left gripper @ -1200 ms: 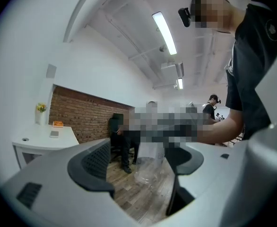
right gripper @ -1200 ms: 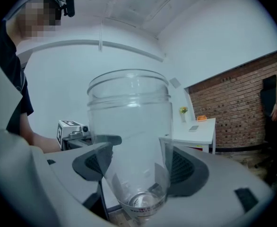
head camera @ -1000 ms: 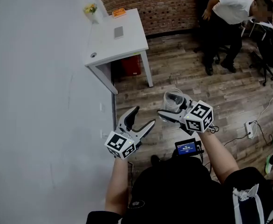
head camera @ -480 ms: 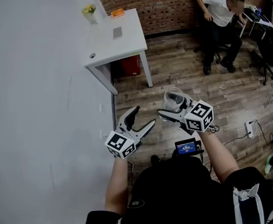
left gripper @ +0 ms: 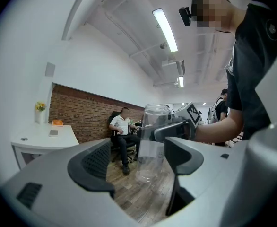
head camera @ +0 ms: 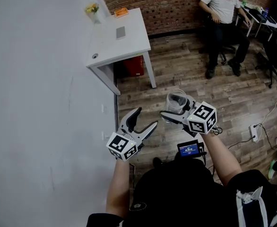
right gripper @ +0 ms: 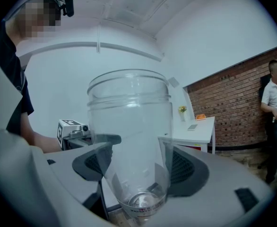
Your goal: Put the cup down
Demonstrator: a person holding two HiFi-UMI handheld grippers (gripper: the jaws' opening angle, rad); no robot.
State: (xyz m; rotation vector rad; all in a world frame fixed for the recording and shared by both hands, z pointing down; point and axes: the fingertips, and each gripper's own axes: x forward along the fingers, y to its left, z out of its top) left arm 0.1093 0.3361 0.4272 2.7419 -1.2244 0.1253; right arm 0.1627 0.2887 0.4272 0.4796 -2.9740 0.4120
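Cup [head camera: 176, 100] stays clamped in our right gripper [head camera: 173, 109], well short of table [head camera: 129, 37], left gripper [head camera: 146, 117] gaping empty: put-down still pending.

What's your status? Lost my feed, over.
Right gripper shut on clear cup, held midair. Left gripper open, empty. White table ahead-left, not under cup.

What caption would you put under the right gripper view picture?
The right gripper grips a clear cup, with a white table and brick wall behind.

The cup [head camera: 176, 100] is see-through. The bench [head camera: 129, 47] is white. The brick wall [head camera: 171, 8] is red-brown. The floor [head camera: 190, 72] is brown wood planks.
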